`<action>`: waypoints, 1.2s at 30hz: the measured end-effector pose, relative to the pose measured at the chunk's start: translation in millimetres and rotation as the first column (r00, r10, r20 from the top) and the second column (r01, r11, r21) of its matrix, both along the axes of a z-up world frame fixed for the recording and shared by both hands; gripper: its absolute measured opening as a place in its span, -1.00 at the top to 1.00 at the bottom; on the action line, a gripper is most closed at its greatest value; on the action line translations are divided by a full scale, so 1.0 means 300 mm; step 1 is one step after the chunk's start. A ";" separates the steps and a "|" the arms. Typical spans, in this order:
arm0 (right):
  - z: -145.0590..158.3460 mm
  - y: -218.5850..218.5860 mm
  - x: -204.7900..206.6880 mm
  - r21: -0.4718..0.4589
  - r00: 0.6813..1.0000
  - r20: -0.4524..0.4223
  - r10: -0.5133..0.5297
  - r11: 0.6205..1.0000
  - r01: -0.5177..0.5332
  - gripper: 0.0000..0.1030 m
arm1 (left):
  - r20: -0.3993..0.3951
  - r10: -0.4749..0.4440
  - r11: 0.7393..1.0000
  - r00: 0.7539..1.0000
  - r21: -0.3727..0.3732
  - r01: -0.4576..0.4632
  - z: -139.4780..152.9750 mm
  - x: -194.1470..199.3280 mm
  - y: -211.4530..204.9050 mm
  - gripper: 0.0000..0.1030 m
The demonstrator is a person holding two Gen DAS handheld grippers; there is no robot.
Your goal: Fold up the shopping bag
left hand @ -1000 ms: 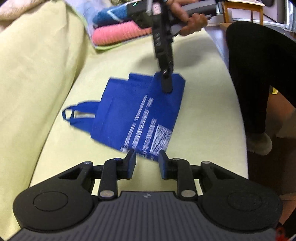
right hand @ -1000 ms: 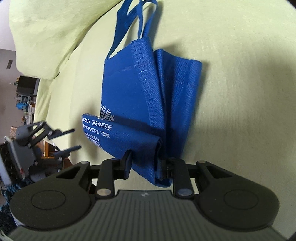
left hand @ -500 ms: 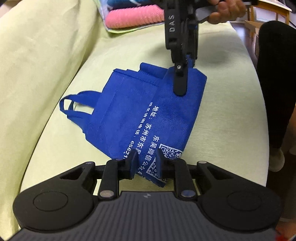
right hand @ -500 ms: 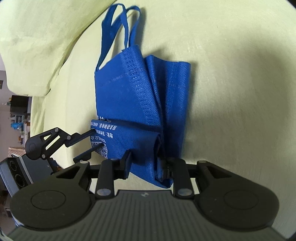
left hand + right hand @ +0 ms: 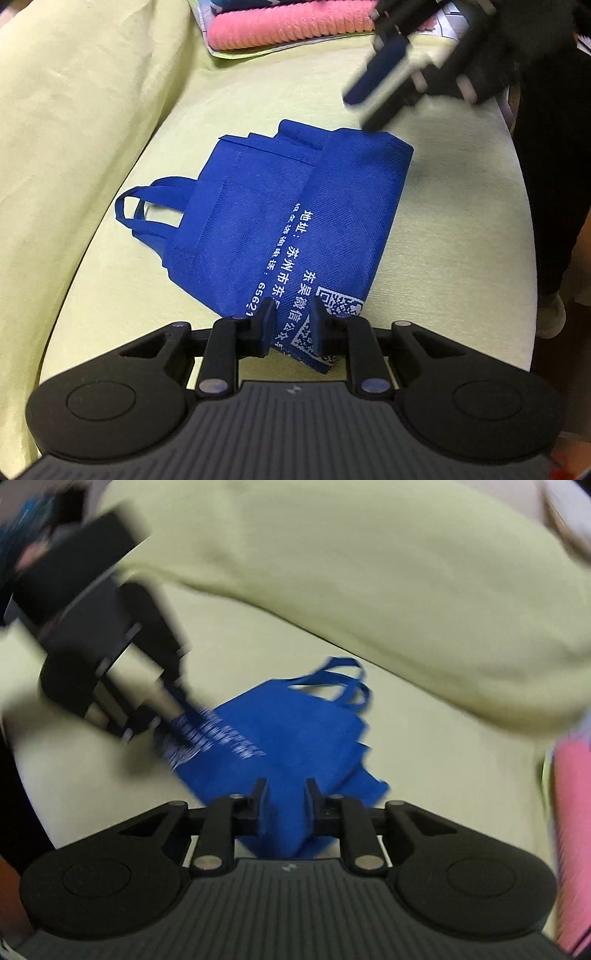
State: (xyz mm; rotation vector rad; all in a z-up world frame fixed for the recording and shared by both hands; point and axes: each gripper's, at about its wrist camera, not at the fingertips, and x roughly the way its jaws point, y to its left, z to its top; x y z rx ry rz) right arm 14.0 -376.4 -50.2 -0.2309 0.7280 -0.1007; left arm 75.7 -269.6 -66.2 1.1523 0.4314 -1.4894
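Blue shopping bag (image 5: 295, 221) lies flat on the yellow-green sofa seat (image 5: 443, 240), partly folded: printed flap laid over the body, handles (image 5: 147, 206) sticking out left toward the backrest cushion (image 5: 74, 110). Left hand-held gripper (image 5: 291, 321) clenched on the bag's near corner w/ the white print, prob. pinning that end so the fold doesn't slide. Right hand-held gripper (image 5: 284, 794) is blurred in both views; in the left wrist view it hangs above the bag's far right corner, apart from the fabric, jaws look parted w/ nothing between them. Its own view puts the bag between the fingers, but contact can't be told. Judging from this, next fold needs a fresh grasp. Room: bare seat right of bag up to the seat edge, then a drop to the floor; pink towel (image 5: 295, 22) at far end, well apart
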 end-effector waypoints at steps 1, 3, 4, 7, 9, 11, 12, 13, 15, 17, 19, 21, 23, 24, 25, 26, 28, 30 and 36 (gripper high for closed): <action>-0.014 0.008 0.013 -0.011 1.000 -0.001 0.003 1.000 -0.003 0.73 | 0.003 -0.003 1.000 1.000 0.003 0.003 0.001 -0.001 -0.001 0.59; -0.041 0.018 0.037 -0.027 1.000 -0.007 0.008 1.000 -0.008 0.74 | 0.010 -0.012 1.000 1.000 0.009 0.012 0.003 -0.004 -0.004 0.59; -0.054 0.012 0.048 -0.018 1.000 -0.024 0.004 1.000 -0.005 0.73 | 0.011 -0.016 1.000 1.000 0.012 0.016 0.003 -0.002 -0.006 0.60; -0.083 -0.031 0.074 0.058 0.996 -0.082 -0.034 0.998 0.038 0.73 | 0.010 -0.025 1.000 1.000 0.014 0.025 0.002 0.004 -0.010 0.60; -0.084 -0.061 0.089 0.120 0.993 -0.102 -0.066 0.990 0.079 0.72 | 0.009 -0.027 1.000 1.000 0.009 0.027 0.001 0.007 -0.007 0.60; -0.080 -0.077 0.111 0.144 0.988 -0.129 -0.081 0.985 0.099 0.72 | 0.005 -0.021 1.000 1.000 0.001 0.021 0.000 0.010 -0.001 0.60; -0.079 -0.081 0.120 0.151 0.986 -0.138 -0.090 0.982 0.111 0.72 | 0.002 -0.017 1.000 1.000 -0.003 0.017 -0.001 0.012 0.001 0.60; -0.079 -0.079 0.121 0.155 0.985 -0.141 -0.098 0.981 0.120 0.72 | 0.002 -0.012 1.000 1.000 -0.008 0.012 -0.002 0.012 0.005 0.60; -0.085 -0.067 0.117 0.155 0.985 -0.137 -0.108 0.979 0.129 0.70 | 0.006 -0.004 1.000 1.000 -0.018 0.004 -0.005 0.008 0.012 0.60; -0.091 -0.062 0.118 0.155 0.984 -0.131 -0.117 0.978 0.137 0.70 | 0.005 0.001 1.000 1.000 -0.027 -0.001 -0.008 0.001 0.020 0.72; -0.100 -0.061 0.112 0.162 0.984 -0.124 -0.126 0.976 0.146 0.70 | 0.011 0.008 0.999 1.000 -0.037 -0.008 -0.011 -0.005 0.026 0.72; -0.103 -0.062 0.111 0.175 0.983 -0.119 -0.138 0.972 0.158 0.69 | 0.017 0.020 0.999 1.000 -0.048 -0.019 -0.012 -0.013 0.030 0.72; -0.102 -0.060 0.108 0.181 0.982 -0.116 -0.146 0.969 0.166 0.69 | 0.024 0.028 0.998 0.999 -0.058 -0.027 -0.014 -0.020 0.035 0.72; -0.103 -0.059 0.109 0.179 0.982 -0.115 -0.148 0.970 0.167 0.69 | 0.028 0.032 0.998 0.999 -0.061 -0.030 -0.015 -0.022 0.034 0.72; -0.103 -0.057 0.109 0.177 0.982 -0.115 -0.148 0.970 0.167 0.69 | 0.031 0.035 0.997 0.999 -0.064 -0.033 -0.016 -0.023 0.033 0.72; -0.103 -0.056 0.107 0.178 0.982 -0.114 -0.148 0.970 0.166 0.69 | 0.036 0.036 0.997 0.999 -0.067 -0.033 -0.016 -0.025 0.033 0.72; -0.102 -0.060 0.103 0.186 0.983 -0.113 -0.146 0.968 0.165 0.69 | 0.056 0.031 0.997 0.998 -0.072 -0.026 -0.016 -0.033 0.035 0.72; -0.100 -0.068 0.099 0.201 0.983 -0.110 -0.146 0.965 0.166 0.69 | 0.113 0.006 0.996 0.994 -0.086 0.004 -0.015 -0.055 0.046 0.64; -0.107 -0.102 0.074 0.264 0.987 -0.081 -0.141 0.951 0.158 0.68 | 0.622 -0.295 0.926 0.725 -0.001 0.378 -0.139 -0.229 0.224 0.03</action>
